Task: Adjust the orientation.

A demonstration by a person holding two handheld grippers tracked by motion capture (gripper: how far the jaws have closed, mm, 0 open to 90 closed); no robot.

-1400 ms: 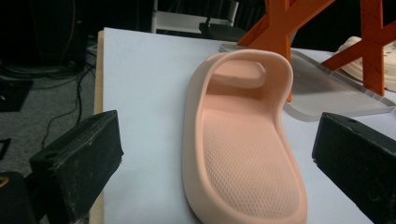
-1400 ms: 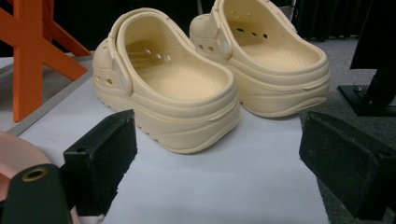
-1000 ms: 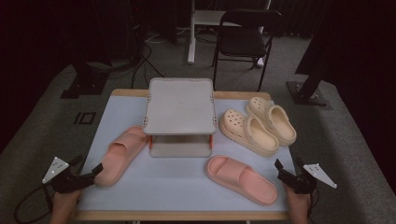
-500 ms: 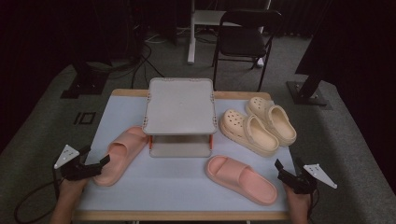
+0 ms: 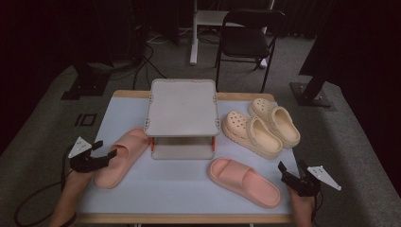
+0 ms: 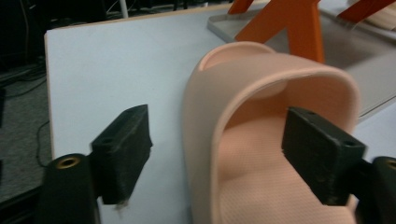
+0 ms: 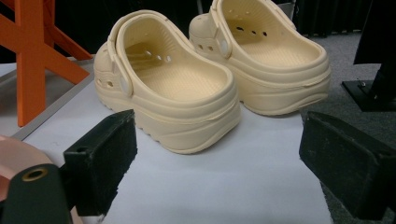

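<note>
Left gripper point(image 5: 108, 150) sits at the table's point(image 5: 123, 109) 8 o'clock edge, jaws straddling the strap wall of the left pink slide point(image 5: 120, 157): one jaw outside on the table side, one inside the foot opening. Jaws have just been closing, with the strap between them, but gaps still show on both sides in the left gripper view point(image 6: 215, 154), so not pinching yet. That slide lies at 8 o'clock of the table, its toe end just beside the grey rack point(image 5: 182, 108) with orange legs at table centre.

Right gripper point(image 5: 289, 171) hovers at 4 o'clock by the table edge, jaws spread wide, nothing between them. Second pink slide point(image 5: 243, 181) lies at 5 o'clock, just beside that gripper. Pair of cream clogs point(image 5: 261, 127) sits side by side at 2 o'clock, heels facing the right gripper's camera point(image 7: 212, 154).
</note>
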